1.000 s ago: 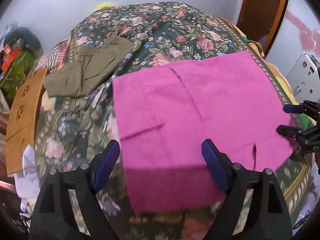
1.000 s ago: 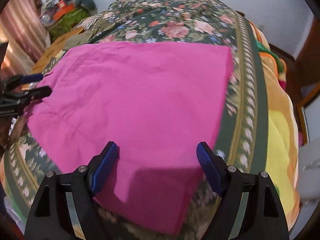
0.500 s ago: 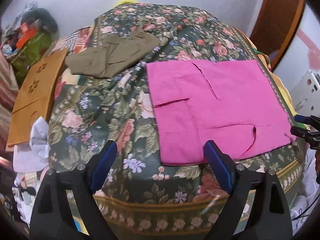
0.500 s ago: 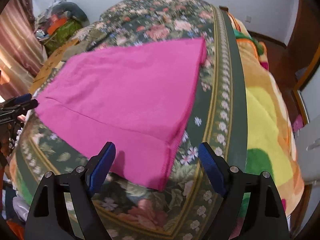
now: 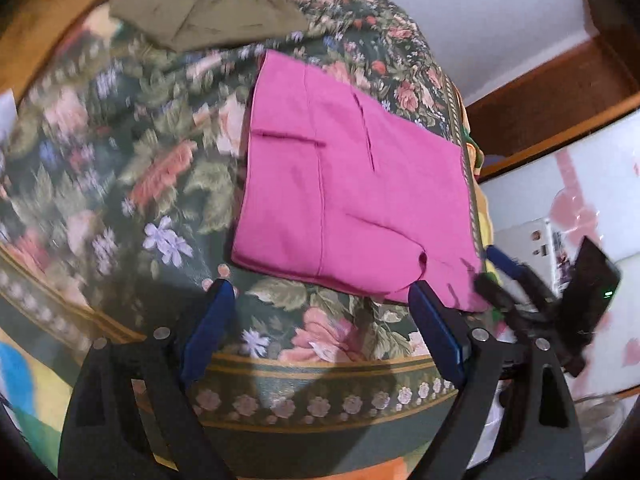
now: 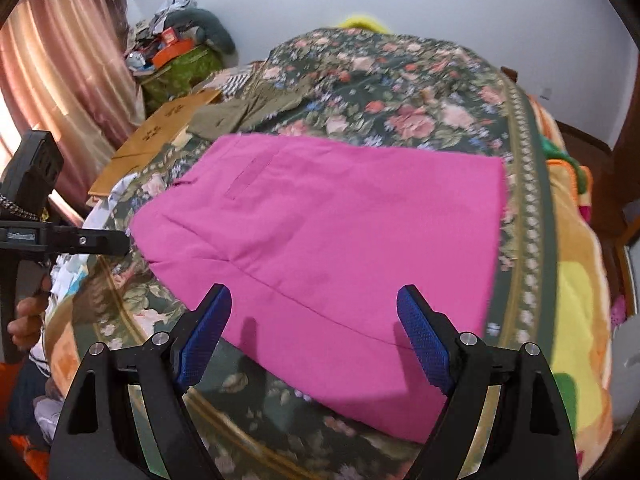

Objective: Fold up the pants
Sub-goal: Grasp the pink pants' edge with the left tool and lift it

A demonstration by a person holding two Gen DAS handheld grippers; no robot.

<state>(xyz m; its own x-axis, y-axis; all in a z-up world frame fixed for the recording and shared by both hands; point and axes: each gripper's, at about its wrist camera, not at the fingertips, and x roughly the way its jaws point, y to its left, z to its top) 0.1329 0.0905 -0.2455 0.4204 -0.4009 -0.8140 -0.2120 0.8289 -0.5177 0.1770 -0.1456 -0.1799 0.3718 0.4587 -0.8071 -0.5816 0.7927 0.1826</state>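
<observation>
- The pink pants (image 6: 332, 240) lay folded flat in a rough rectangle on the floral blanket (image 6: 400, 92), near its front edge, seams and a pocket slit showing on top
- The left gripper (image 5: 320, 328) hovered off the near edge of the blanket, jaws spread wide, nothing between its blue pads (image 5: 208, 332)
- The right gripper (image 6: 316, 332) hung just above the pants' near edge, jaws gaping wide too, gripping nothing
- From the left camera, the right gripper sat beside the pants' corner at the blanket's edge
- An olive-green garment (image 5: 208, 12) lay crumpled farther back on the blanket, apart from the pants
- A brown cardboard piece (image 6: 160, 136) lay at the blanket's far-left side, with pink curtains (image 6: 68, 64) behind it
</observation>
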